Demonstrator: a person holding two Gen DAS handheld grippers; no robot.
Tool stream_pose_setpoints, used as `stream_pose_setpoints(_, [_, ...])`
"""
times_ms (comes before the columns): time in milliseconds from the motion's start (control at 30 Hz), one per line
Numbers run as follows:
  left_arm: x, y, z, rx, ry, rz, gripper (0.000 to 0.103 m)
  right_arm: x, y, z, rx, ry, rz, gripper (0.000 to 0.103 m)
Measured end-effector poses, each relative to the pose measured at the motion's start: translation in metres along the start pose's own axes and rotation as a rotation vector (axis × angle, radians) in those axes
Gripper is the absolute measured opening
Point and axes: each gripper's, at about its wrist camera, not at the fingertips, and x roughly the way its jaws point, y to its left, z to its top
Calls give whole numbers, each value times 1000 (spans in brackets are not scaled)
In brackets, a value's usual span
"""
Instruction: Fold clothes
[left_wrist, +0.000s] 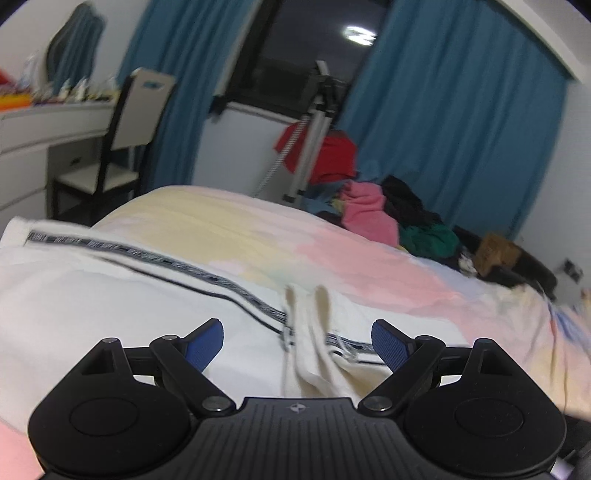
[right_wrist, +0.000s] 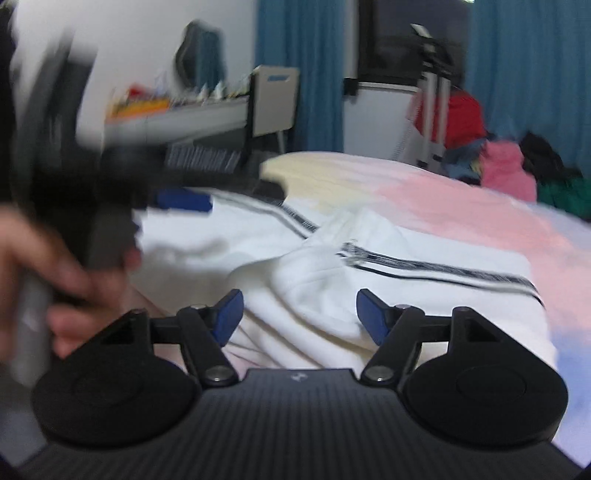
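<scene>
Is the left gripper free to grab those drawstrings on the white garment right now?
Probably yes. The left gripper is open, and the drawstrings of the white garment lie loose between and just ahead of its fingers, with nothing covering them. The picture is blurred, so the exact gap is unclear.

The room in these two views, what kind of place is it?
Most likely a bedroom at home. A bed with a pastel cover fills the middle, a dresser with a mirror and a chair stands by the wall, and blue curtains frame a dark window.
</scene>
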Motion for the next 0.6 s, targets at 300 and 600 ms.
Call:
stream_pose_setpoints(300, [21, -29, -33, 161, 89, 94, 90, -16, -58, -18, 208, -6, -184, 70])
stream_pose_setpoints(600, [41, -15, -43, 166, 195, 206, 90, 19, -95, -41, 299, 70, -302, 72])
